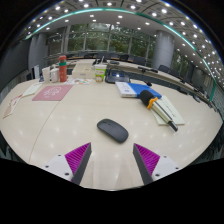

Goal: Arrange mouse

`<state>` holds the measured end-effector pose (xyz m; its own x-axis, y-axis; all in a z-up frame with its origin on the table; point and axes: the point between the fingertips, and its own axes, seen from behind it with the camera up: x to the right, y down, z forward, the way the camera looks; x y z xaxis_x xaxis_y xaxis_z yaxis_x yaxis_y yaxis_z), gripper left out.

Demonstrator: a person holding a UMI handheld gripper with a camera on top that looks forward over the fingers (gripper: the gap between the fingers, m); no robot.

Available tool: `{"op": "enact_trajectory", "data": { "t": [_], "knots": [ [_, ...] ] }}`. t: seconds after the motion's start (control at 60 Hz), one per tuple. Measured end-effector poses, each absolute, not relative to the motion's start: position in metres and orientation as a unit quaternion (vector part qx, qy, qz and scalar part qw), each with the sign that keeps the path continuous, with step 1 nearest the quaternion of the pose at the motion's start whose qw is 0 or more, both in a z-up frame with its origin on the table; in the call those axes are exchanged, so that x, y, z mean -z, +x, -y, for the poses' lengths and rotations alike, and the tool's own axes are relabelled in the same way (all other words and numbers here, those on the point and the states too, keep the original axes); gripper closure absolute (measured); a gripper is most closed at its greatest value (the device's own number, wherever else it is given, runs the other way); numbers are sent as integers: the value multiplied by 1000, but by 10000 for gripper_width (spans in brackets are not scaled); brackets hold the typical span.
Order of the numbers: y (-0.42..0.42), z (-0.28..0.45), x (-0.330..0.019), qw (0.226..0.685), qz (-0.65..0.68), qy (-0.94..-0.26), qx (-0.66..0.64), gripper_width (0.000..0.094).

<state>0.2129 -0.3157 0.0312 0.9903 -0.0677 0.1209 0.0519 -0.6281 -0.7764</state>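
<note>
Mouse (pixel 112 130): lying on the table (pixel 60 125), in the middle of the frame, just ahead of the gripper (pixel 112 158) and its open fingers.
Fingers: sitting at the bottom of the frame, one at each side, well apart, with nothing between them.
Bottle (pixel 62 68): standing at the upper left, at the far side of the table.
Flat mat (pixel 53 92): lying in front of the bottle, left of the mouse.
Tool with a long handle (pixel 155 105): lying at the right, behind the mouse.
Papers (pixel 131 88): lying at the upper right, just beside the tool.

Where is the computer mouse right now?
The mouse lies on the pale table, just ahead of the open gripper, nearly centred between its fingers, untouched.
</note>
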Motion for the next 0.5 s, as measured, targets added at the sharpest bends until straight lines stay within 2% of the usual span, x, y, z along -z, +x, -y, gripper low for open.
{"op": "enact_trajectory", "data": {
  "t": [0.2,0.5],
  "knots": [
    [236,256,4,409,-5,-910,61,81],
    [248,189,11,413,4,-909,47,103]
  ]
}}
